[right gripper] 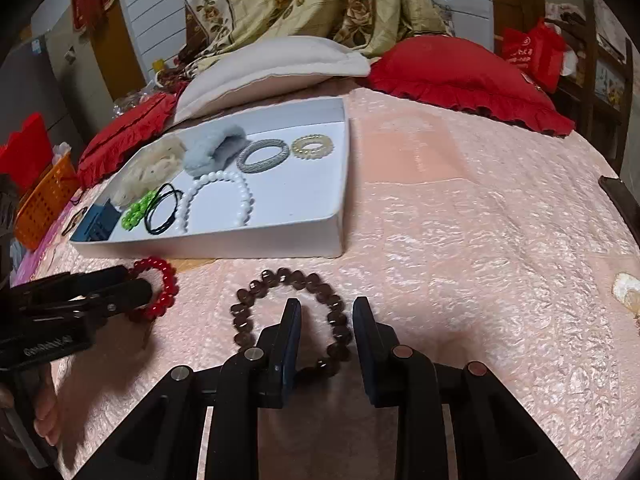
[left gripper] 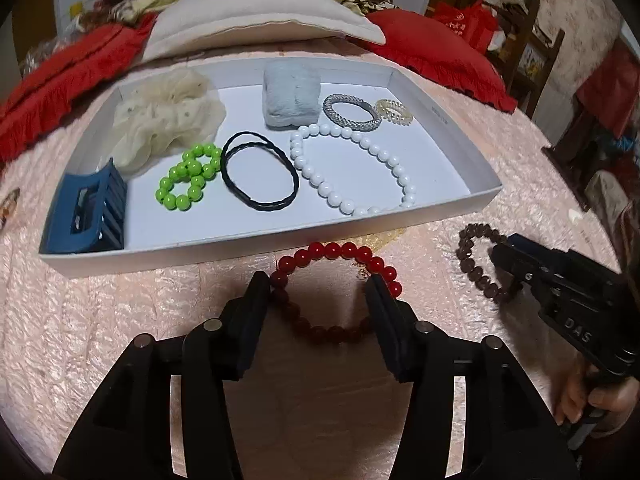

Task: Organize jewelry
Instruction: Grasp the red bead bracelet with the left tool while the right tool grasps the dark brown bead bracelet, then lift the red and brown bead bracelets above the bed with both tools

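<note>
Pink quilted bedding covers the bed, with red pillows, a cream cushion and a flowered blanket heaped behind a shallow white tray. Shadow from the left gripper darkens the near half of the red bead bracelet, so its lower beads are hard to make out; the bracelet lies on the bedding just in front of the tray, not inside it. Its jaws stand spread apart, one finger at each side of the loop, the pads at the beads' outer edges, though whether they touch is unclear. The right gripper has its jaws parted more narrowly, straddling the right-hand side of the brown bead bracelet, which also lies on the bedding outside the tray; the beads nearest the camera are hidden behind the fingers. Inside the tray sit a white bead necklace, a black hair tie, green beads, a blue hair claw, a cream scrunchie, a grey cuff, a silver bangle and a clear coil ring. Only the right wrist view shows an orange basket at the far left; only the left wrist view shows the person's fingers under the right gripper's handle.
</note>
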Motion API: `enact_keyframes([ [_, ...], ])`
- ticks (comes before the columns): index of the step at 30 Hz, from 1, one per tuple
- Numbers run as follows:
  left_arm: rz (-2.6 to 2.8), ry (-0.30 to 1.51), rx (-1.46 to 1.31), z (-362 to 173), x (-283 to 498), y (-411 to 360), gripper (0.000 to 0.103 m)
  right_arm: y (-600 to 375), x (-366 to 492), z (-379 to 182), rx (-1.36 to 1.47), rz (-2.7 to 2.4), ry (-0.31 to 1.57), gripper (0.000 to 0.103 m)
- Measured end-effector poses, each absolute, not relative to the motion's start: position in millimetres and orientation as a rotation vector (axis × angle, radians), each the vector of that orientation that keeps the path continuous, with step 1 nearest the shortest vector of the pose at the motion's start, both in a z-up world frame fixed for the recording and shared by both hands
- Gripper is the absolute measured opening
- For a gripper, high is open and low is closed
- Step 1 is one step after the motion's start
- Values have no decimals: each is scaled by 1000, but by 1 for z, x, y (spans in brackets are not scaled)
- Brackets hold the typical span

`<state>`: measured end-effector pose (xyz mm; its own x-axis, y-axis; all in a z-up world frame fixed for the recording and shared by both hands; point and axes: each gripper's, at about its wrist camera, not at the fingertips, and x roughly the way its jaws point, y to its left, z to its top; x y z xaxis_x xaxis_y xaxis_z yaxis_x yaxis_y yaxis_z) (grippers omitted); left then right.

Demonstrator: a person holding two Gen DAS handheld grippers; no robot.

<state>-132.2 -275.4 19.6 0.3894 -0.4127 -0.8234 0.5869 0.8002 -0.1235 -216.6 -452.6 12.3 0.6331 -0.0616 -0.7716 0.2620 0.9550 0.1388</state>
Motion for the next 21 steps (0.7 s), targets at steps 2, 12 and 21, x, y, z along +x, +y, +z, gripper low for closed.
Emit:
enact_keyframes([
  [2, -636, 972, 224, 19, -135, -277, 49, -448, -217, 12, 230, -187, 873, 26],
  [12, -614, 1001, 162, 28, -137, -258, 8, -436, -220, 13, 252, -156, 860, 8],
  [21, -644, 935, 100, 67, -164, -235, 8, -427, -245, 44, 350, -135, 739, 8],
])
